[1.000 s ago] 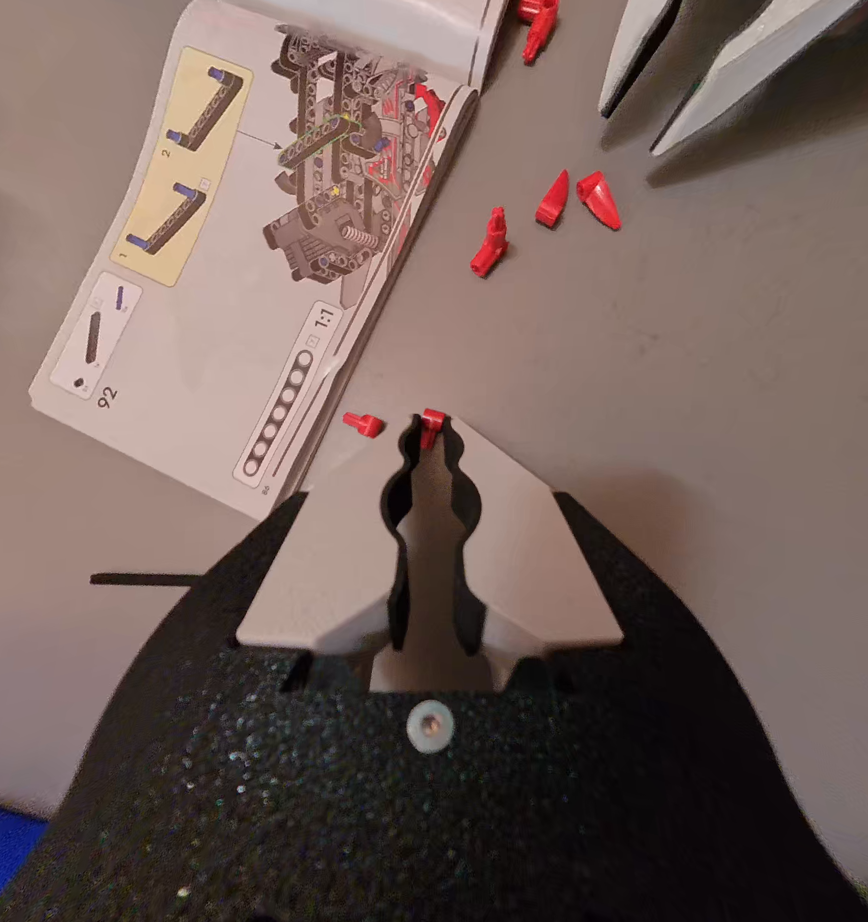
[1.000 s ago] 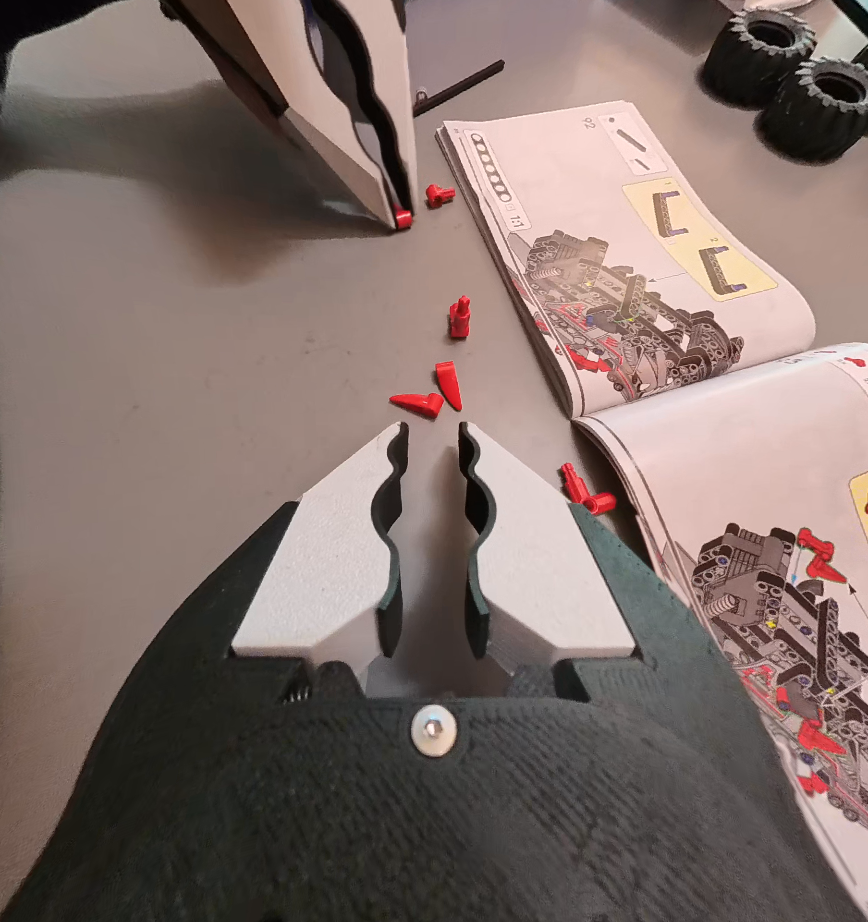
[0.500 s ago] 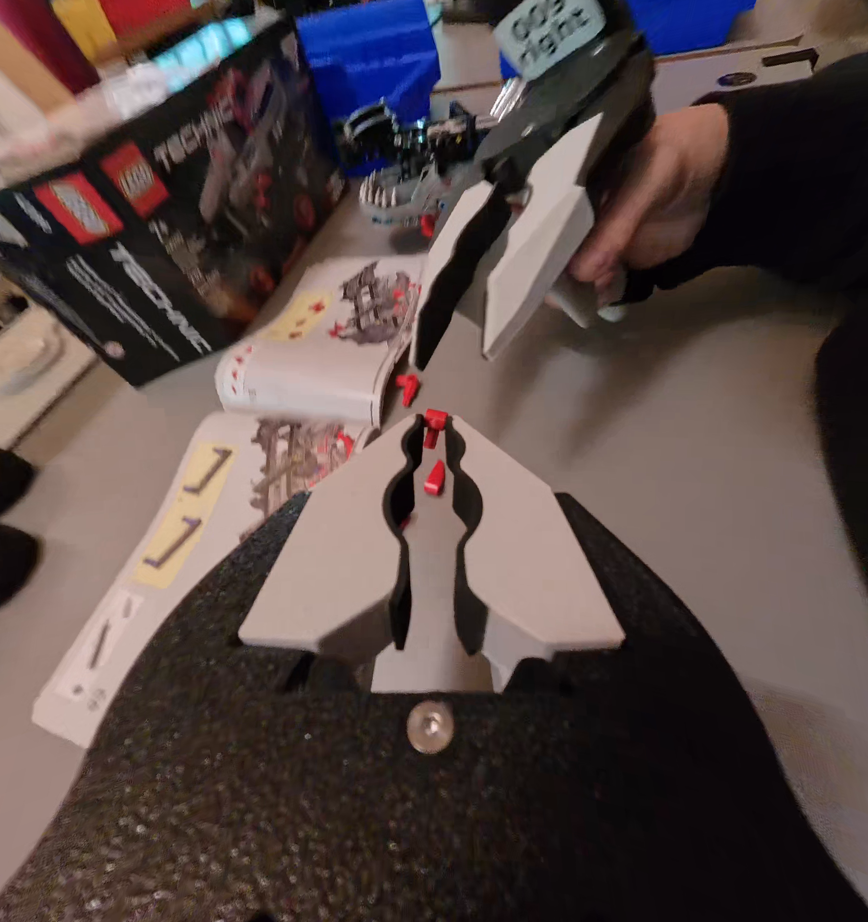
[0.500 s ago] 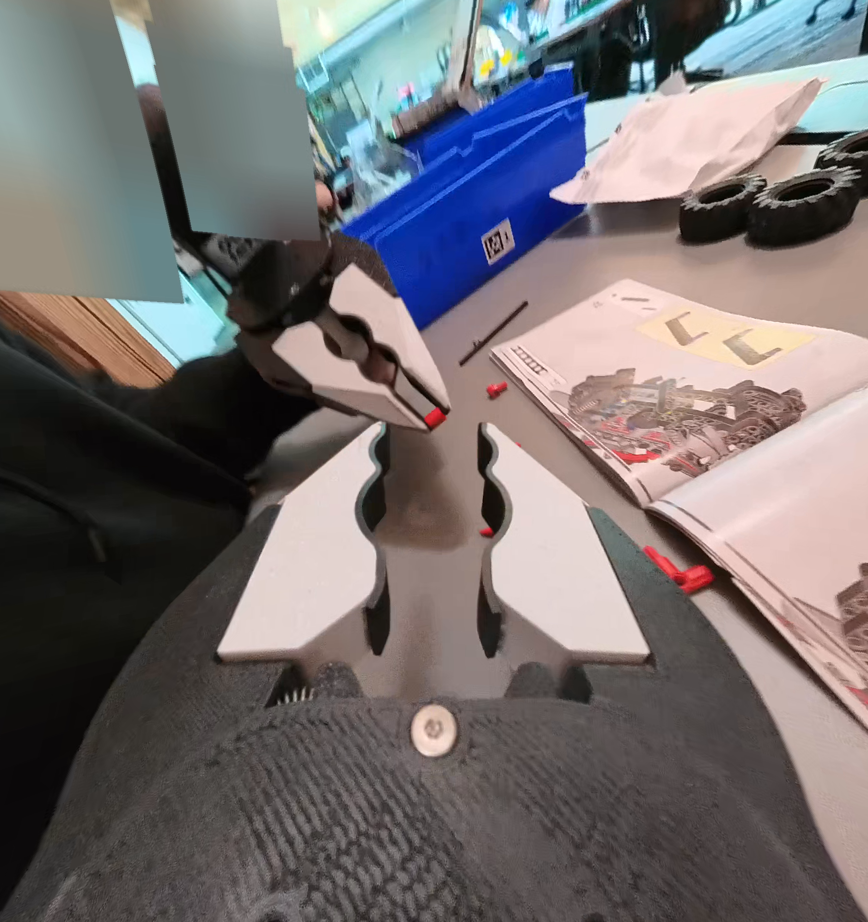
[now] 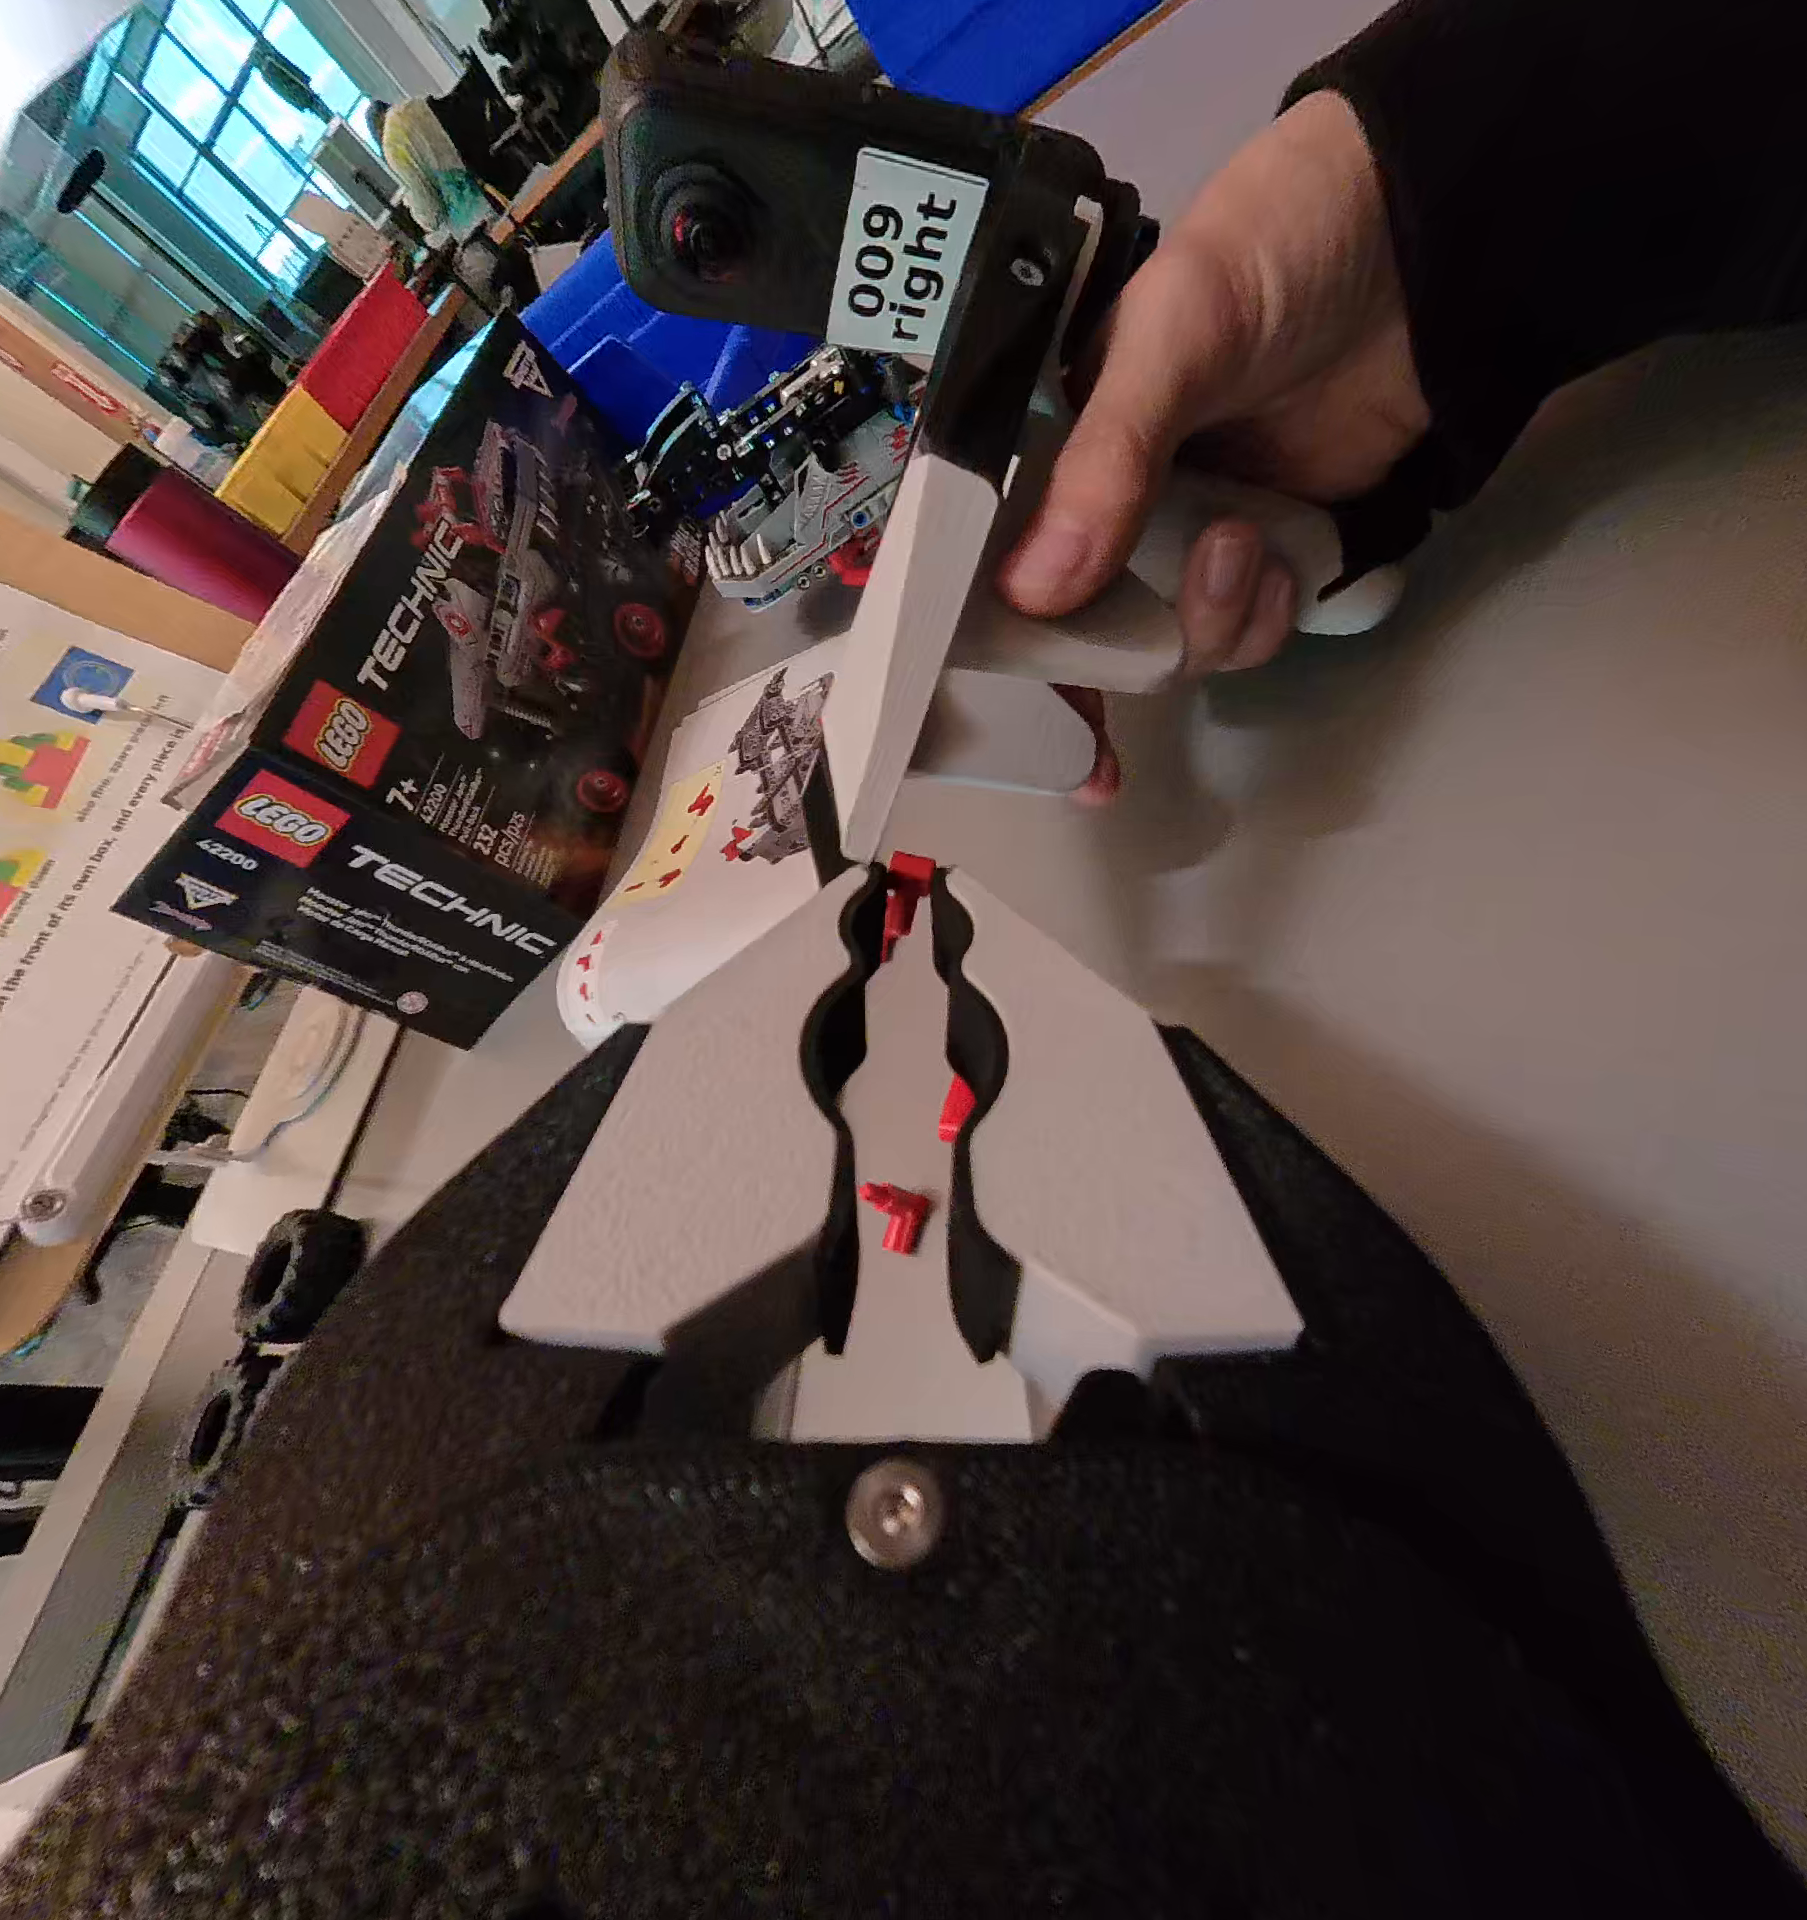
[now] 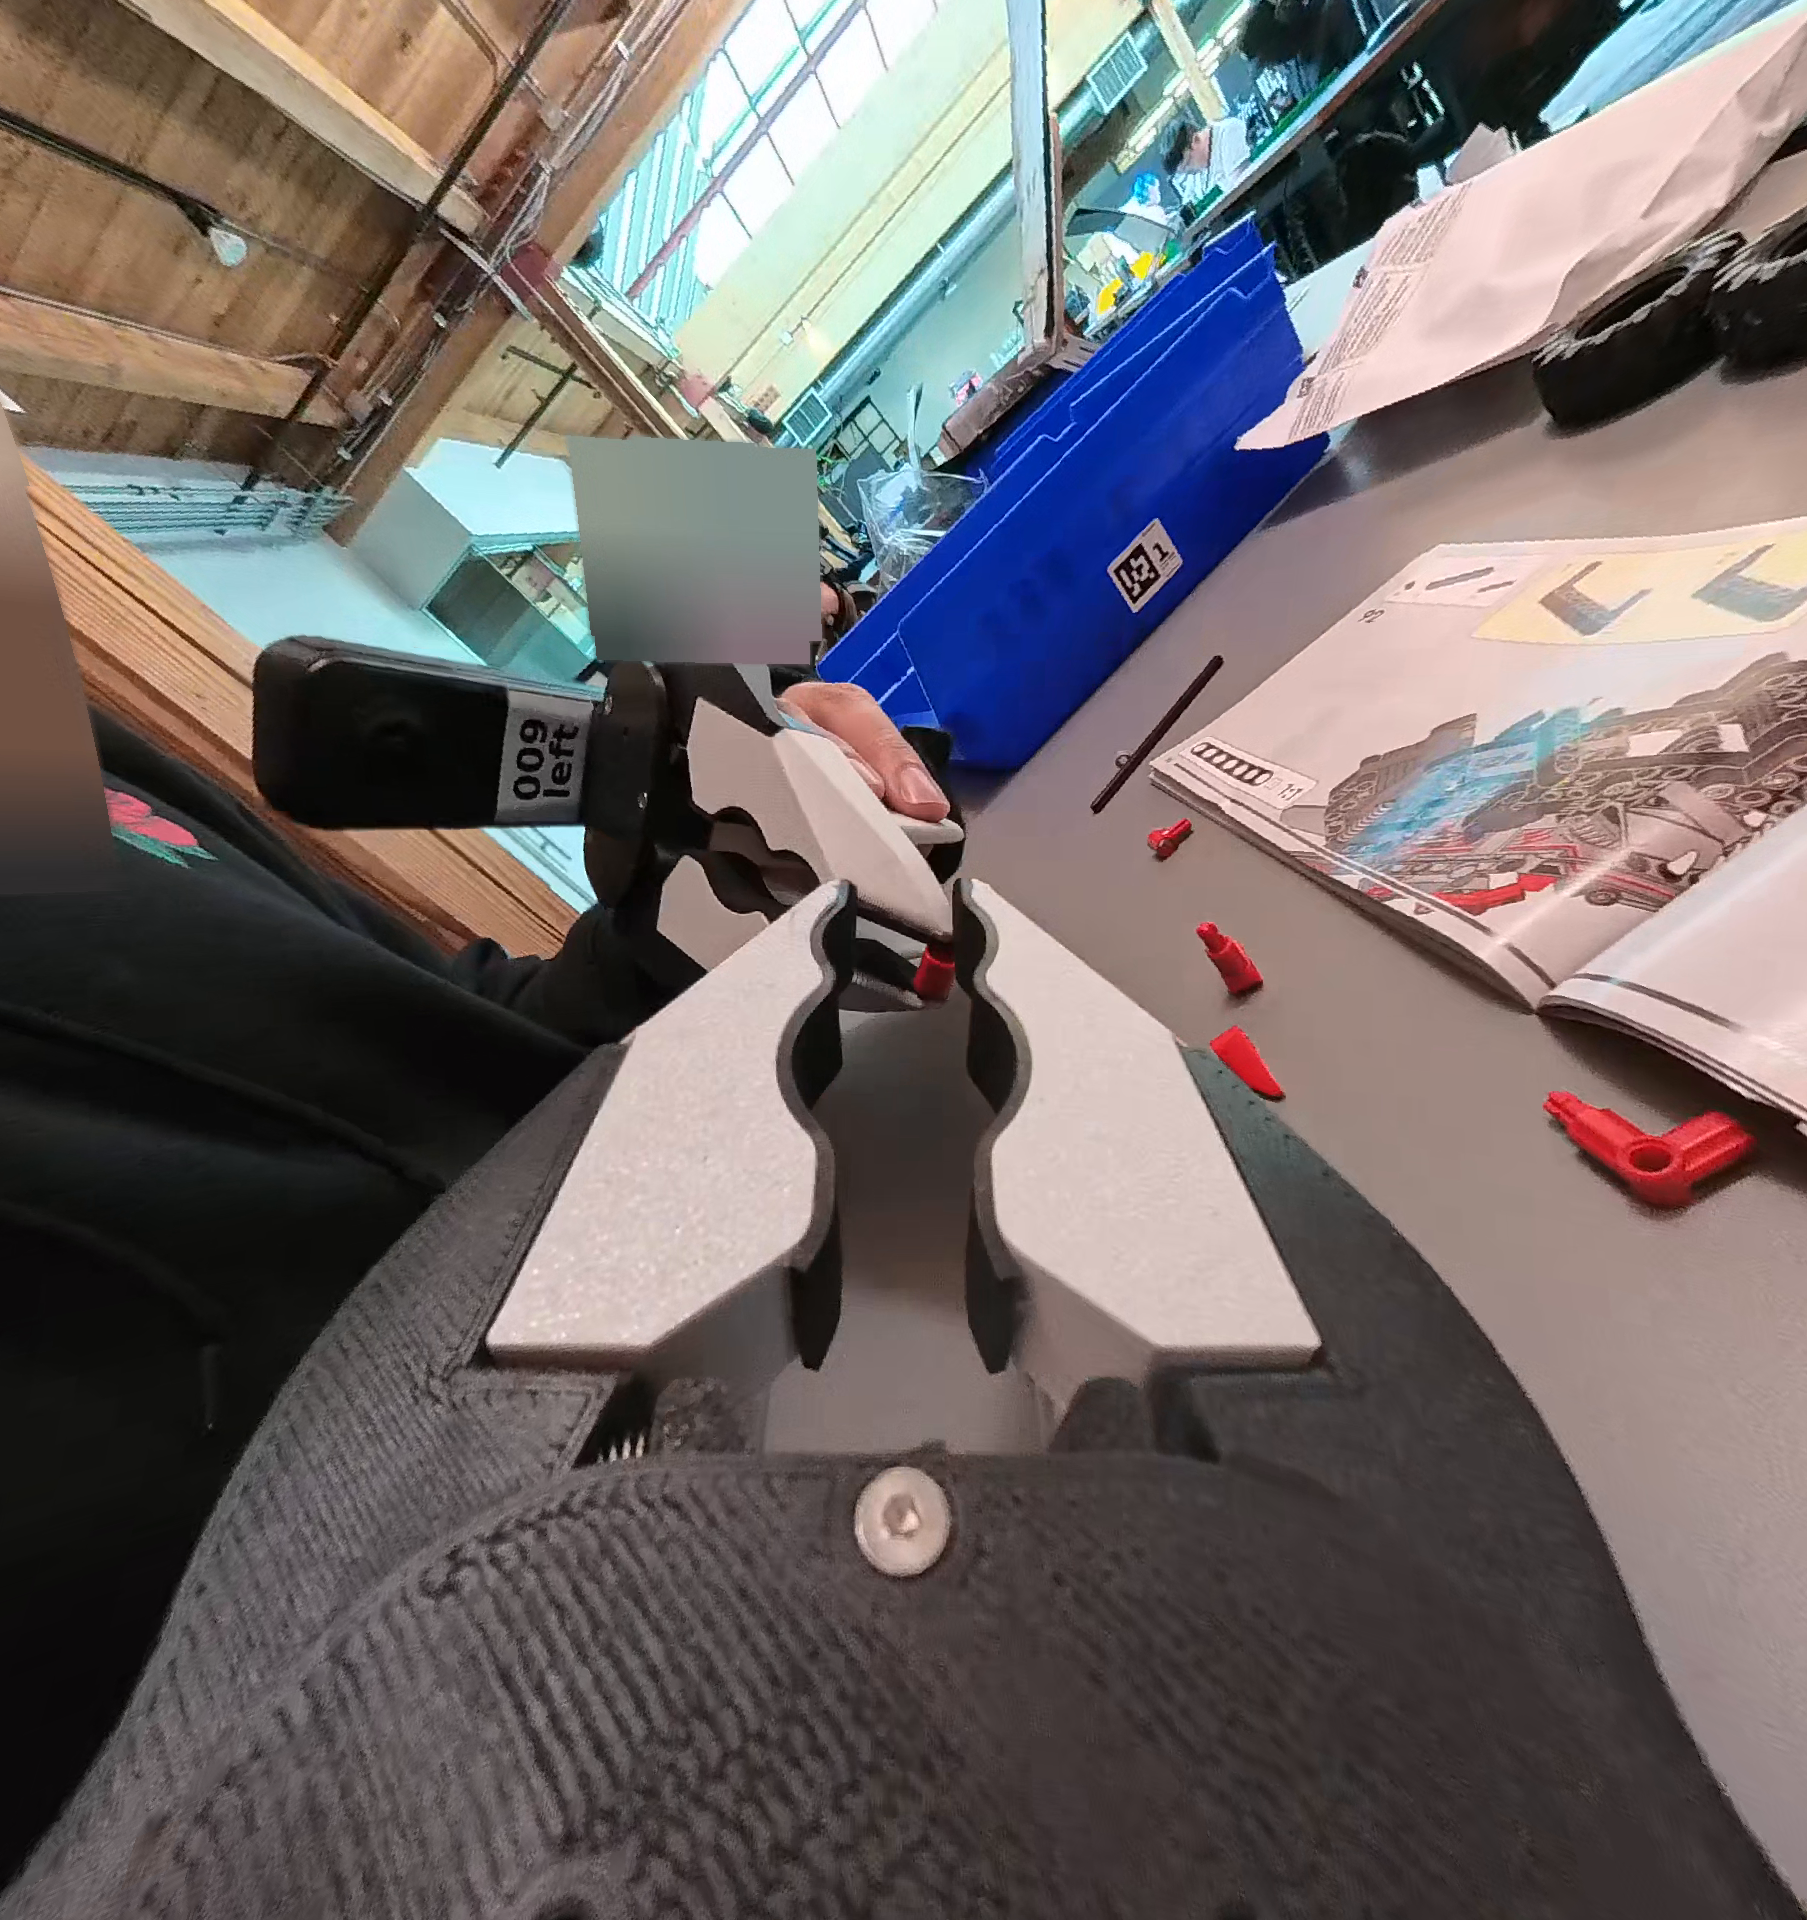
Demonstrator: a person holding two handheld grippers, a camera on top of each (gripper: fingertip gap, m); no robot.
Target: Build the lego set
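Your left gripper (image 5: 904, 883) is clamped on a small red pin (image 5: 907, 888), held at the very fingertips, lifted above the grey table (image 5: 1501, 1039). Your right gripper (image 6: 904, 899) stands with its jaws apart, the tips flanking that pin (image 6: 932, 968) without closing on it.

The pin looks light, rigid and smooth; judged likely to twist or pop free under a tip grip. Take the exposed end squarely across its width.

Count, right wrist view: four loose red pieces on the table, namely one small pin (image 6: 1171, 837), one longer connector (image 6: 1229, 956), one curved wedge (image 6: 1248, 1060), one angled connector (image 6: 1647, 1143). One black rod (image 6: 1157, 734). One open instruction booklet (image 6: 1501, 790).
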